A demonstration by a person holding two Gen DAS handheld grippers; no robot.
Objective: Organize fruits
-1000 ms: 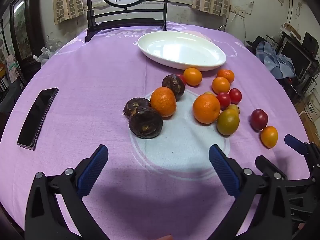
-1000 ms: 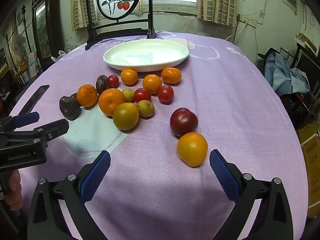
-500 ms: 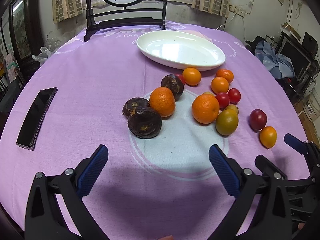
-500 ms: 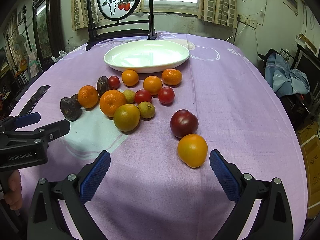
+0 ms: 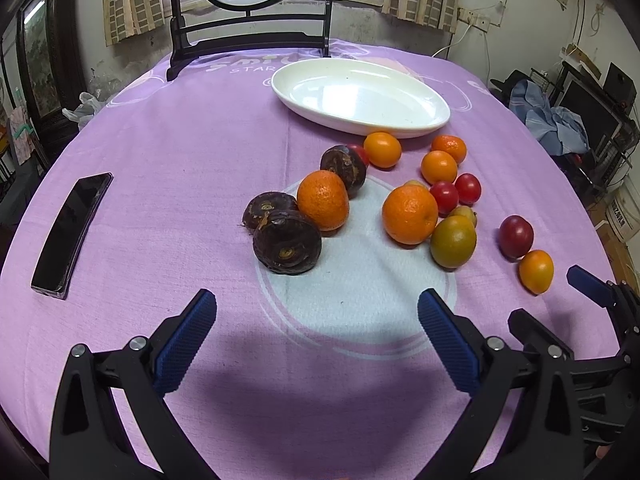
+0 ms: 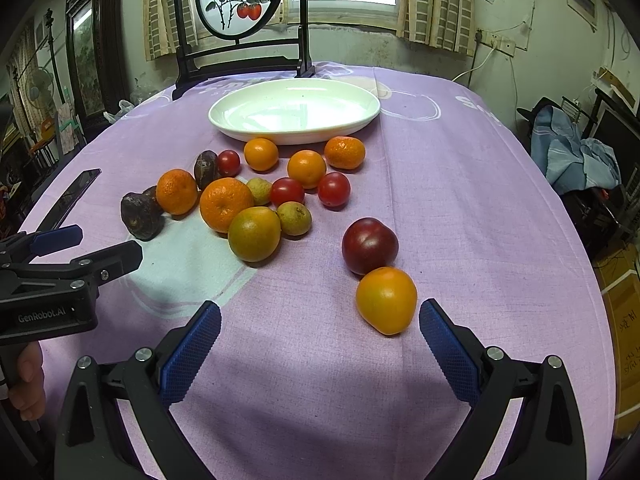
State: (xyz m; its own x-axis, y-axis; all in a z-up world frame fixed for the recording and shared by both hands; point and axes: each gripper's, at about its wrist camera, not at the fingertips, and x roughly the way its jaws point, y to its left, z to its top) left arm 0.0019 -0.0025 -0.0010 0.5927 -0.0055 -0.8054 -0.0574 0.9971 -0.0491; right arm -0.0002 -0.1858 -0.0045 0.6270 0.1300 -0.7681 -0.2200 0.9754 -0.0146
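Several fruits lie loose on the purple tablecloth in front of an empty white oval dish [image 5: 360, 98] [image 6: 294, 110]. A dark brown fruit [image 5: 287, 241] and an orange [image 5: 323, 200] lie just ahead of my left gripper [image 5: 316, 322], which is open and empty. A small orange tomato [image 6: 386, 300] sits just ahead of my right gripper [image 6: 320, 338], near its right finger, with a dark red plum [image 6: 370, 245] behind it. The right gripper is open and empty. A green-orange citrus [image 6: 254, 233] and red cherry tomatoes [image 6: 334, 189] lie further back.
A black phone [image 5: 72, 229] lies at the table's left side. A dark wooden stand with a round painted panel [image 6: 240, 0] stands behind the dish. The right gripper shows in the left wrist view [image 5: 592, 304], the left one in the right wrist view [image 6: 68, 256]. Clutter stands off the table's right edge.
Both grippers have drifted slightly; the fruits sit a little lower and nearer in the right wrist view. Nothing was grasped or moved.
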